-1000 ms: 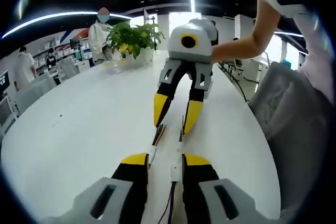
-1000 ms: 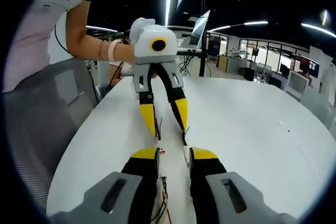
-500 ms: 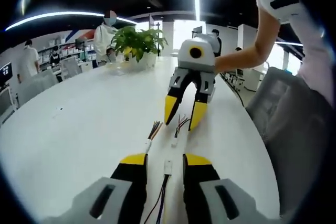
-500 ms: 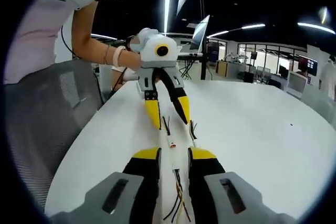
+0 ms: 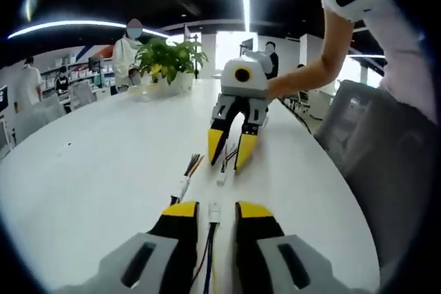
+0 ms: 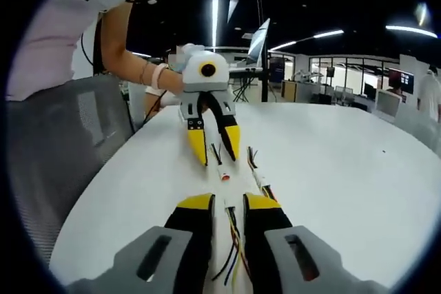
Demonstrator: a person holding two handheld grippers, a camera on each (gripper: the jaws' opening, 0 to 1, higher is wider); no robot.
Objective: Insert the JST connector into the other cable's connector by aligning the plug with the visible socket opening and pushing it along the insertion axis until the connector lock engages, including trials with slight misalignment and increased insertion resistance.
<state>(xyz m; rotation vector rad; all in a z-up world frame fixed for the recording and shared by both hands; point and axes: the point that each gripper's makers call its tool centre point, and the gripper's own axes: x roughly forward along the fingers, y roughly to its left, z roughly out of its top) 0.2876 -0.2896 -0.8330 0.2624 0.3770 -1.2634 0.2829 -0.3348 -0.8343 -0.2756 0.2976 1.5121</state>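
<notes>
Surface: white table (image 5: 89,177) (image 6: 344,170)
Left gripper (image 5: 210,211) (image 6: 214,153): jaws narrowly parted around a white JST connector (image 5: 214,212) (image 6: 224,173); whether they grasp it or merely flank it, cannot tell
Right gripper (image 6: 228,204) (image 5: 227,158): jaws close together over thin coloured wires (image 6: 233,253); clenched or loose, cannot tell
Second cable (image 5: 185,178) (image 6: 259,172): lies free on the table beside both grippers, white plug at one end, bare coloured strands at the other
Background: potted plant (image 5: 167,58); grey chair (image 5: 372,149)
</notes>
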